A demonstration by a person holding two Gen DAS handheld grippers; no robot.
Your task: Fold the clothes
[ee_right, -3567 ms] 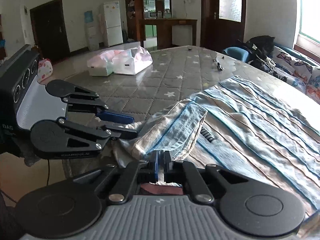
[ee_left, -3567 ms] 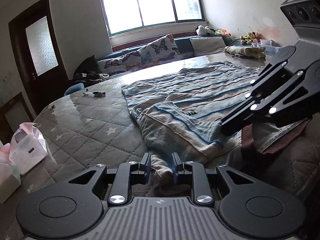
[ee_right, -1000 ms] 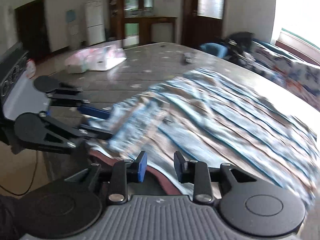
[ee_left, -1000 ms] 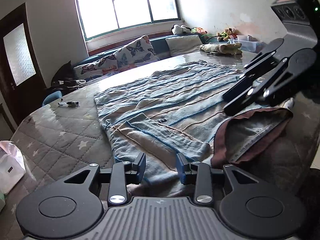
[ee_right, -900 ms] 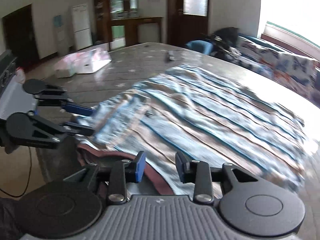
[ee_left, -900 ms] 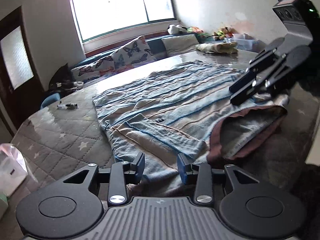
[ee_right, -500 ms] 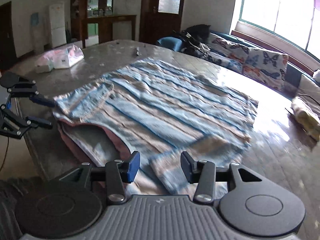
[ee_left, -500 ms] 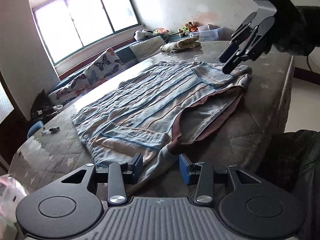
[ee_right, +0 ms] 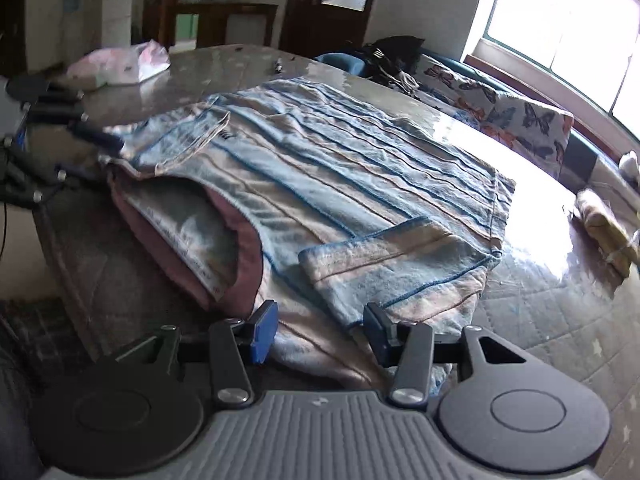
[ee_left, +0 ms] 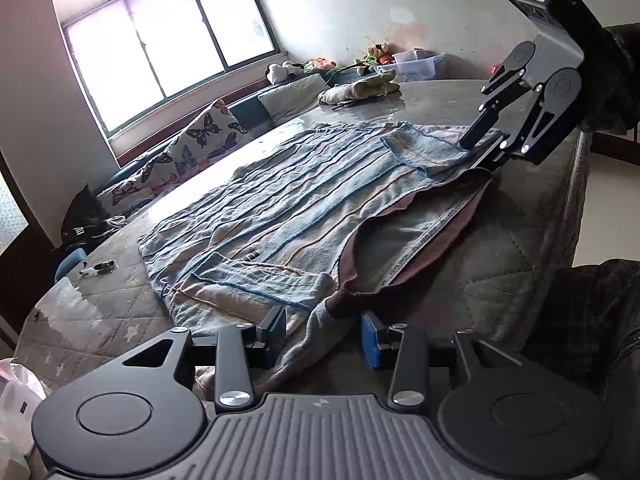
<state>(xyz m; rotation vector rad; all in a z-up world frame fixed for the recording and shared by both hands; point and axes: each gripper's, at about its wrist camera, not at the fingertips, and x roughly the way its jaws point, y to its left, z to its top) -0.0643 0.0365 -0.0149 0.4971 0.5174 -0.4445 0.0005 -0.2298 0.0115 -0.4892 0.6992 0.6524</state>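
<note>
Lying flat on the quilted table (ee_left: 520,248), the striped blue garment (ee_left: 280,200) has both short sleeves folded inward over its body, and its brown-lined collar opening faces the near table edge. The left gripper (ee_left: 323,334) has its jaws spread apart around one shoulder corner of the cloth. The right gripper (ee_right: 319,330) is also spread wide at the other shoulder; whether its fingers (ee_right: 264,330) touch the fabric is hard to say.
</note>
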